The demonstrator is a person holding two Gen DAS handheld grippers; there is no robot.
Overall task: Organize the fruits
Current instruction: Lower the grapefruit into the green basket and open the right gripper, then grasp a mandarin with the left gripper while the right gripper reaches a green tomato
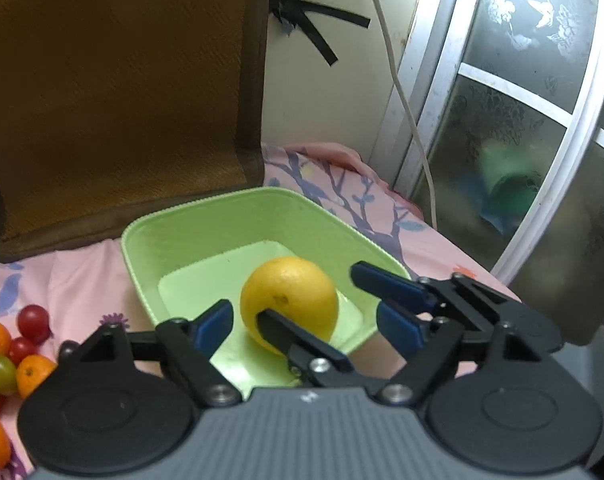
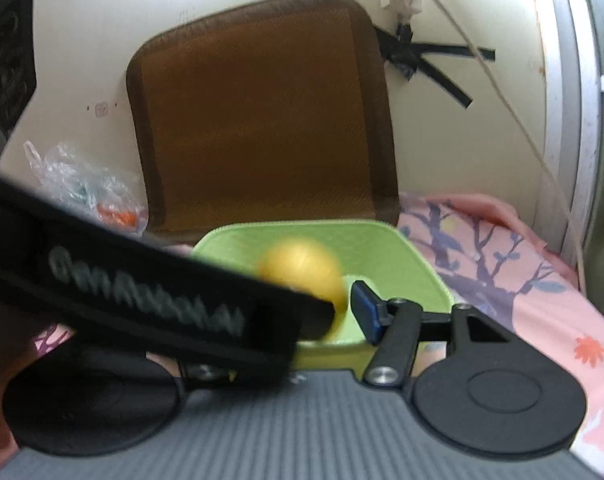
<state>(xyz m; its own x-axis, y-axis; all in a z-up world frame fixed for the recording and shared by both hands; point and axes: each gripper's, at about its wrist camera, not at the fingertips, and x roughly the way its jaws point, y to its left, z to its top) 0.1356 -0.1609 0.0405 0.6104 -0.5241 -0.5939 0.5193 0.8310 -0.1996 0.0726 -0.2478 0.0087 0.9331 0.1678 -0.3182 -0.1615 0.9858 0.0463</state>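
1. Green tray point(image 1: 142, 248) is seen on the pink sheet point(image 1: 82, 276), with one orange point(image 1: 289, 300) already lying inside it.
2. Left gripper point(image 1: 294, 300) is held over the tray's near edge, its fingers spread wide to either side of the orange; nothing is pinched, and contact with the fruit cannot be confirmed.
3. Right gripper point(image 2: 325, 312) is largely hidden by a black strap point(image 2: 142, 292); only one blue-padded finger point(image 2: 365, 312) is seen beside the blurred orange point(image 2: 302, 276), so whether it is spread or closed cannot be told.
4. Small fruits point(image 1: 10, 356), oranges, red and green tomatoes, are left loose on the sheet to the tray's left.
5. Task is judged early: one fruit placed, the pile yet to be sorted.
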